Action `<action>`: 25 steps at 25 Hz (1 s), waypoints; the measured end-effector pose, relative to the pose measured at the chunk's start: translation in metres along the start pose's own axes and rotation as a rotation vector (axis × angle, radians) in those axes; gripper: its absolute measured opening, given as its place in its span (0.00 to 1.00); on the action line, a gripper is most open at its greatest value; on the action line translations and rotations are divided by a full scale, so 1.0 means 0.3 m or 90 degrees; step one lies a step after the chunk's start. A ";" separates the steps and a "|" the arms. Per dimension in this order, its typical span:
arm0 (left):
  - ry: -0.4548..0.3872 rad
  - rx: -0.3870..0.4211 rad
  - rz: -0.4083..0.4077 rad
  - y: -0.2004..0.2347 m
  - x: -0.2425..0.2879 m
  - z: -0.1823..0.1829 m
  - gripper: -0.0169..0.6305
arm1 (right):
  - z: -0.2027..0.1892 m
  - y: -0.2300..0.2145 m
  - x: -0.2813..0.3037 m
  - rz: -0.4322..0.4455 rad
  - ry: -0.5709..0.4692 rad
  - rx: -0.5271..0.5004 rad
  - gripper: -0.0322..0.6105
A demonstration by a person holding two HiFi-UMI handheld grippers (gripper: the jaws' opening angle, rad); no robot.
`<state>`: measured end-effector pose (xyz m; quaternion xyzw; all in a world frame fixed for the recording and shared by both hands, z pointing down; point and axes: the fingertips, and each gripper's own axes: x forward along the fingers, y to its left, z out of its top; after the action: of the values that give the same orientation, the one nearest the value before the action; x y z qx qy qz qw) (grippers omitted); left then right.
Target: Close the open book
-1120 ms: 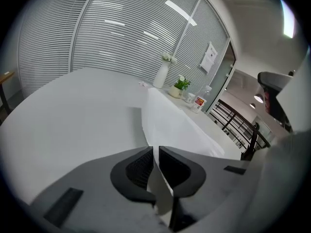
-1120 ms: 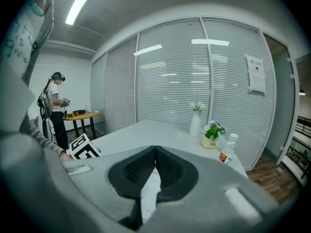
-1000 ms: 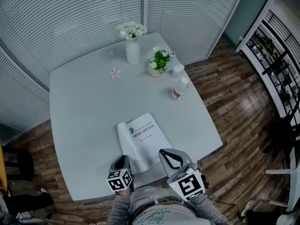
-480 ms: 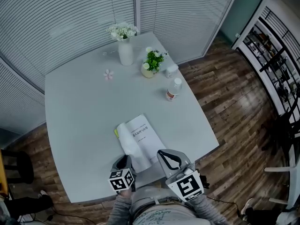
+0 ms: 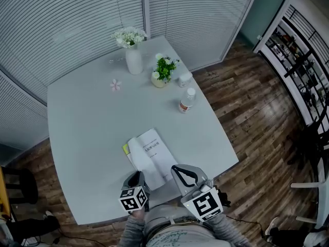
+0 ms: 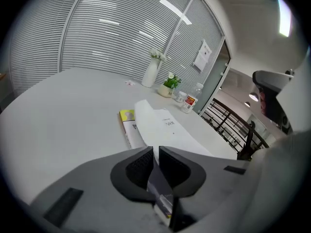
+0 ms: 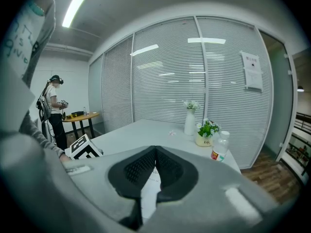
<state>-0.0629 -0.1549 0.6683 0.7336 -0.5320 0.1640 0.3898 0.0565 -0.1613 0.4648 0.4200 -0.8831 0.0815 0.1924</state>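
Observation:
The book (image 5: 149, 157) lies near the front edge of the grey table (image 5: 87, 127). A white printed page faces up, one leaf curls up along its left side, and a yellow cover (image 5: 125, 148) peeks out beneath. In the left gripper view the book (image 6: 163, 127) lies just beyond the jaws. My left gripper (image 5: 136, 177) (image 6: 155, 153) hovers at the book's near left corner. Its jaws are drawn together to a thin slit with nothing between them. My right gripper (image 5: 179, 169) (image 7: 155, 152) sits at the near right corner, pads touching, holding nothing.
At the table's far side stand a white vase of flowers (image 5: 132, 55), a potted plant (image 5: 163, 71), a small white jar (image 5: 185, 77) and a bottle (image 5: 186, 101). A pink flower (image 5: 115, 85) lies there too. Wooden floor and dark shelving (image 5: 303, 60) are on the right. A person (image 7: 52, 106) stands far off.
The table and book have slid slightly left in the head view and look a little smaller. Both grippers stay by the near edge with their jaws unchanged.

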 end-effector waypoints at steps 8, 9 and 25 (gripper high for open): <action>-0.033 0.009 -0.023 -0.054 0.003 0.065 0.07 | -0.015 -0.031 0.010 0.000 -0.003 -0.006 0.05; -0.038 0.014 -0.028 -0.067 0.005 0.077 0.07 | -0.017 -0.036 0.009 -0.001 -0.002 -0.006 0.05; -0.059 0.049 -0.170 -0.379 0.155 0.163 0.06 | -0.055 -0.135 -0.002 -0.028 0.017 0.008 0.05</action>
<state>0.0496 -0.2071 0.6222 0.8190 -0.4407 0.0969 0.3545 0.0925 -0.1817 0.4788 0.4397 -0.8703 0.0883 0.2034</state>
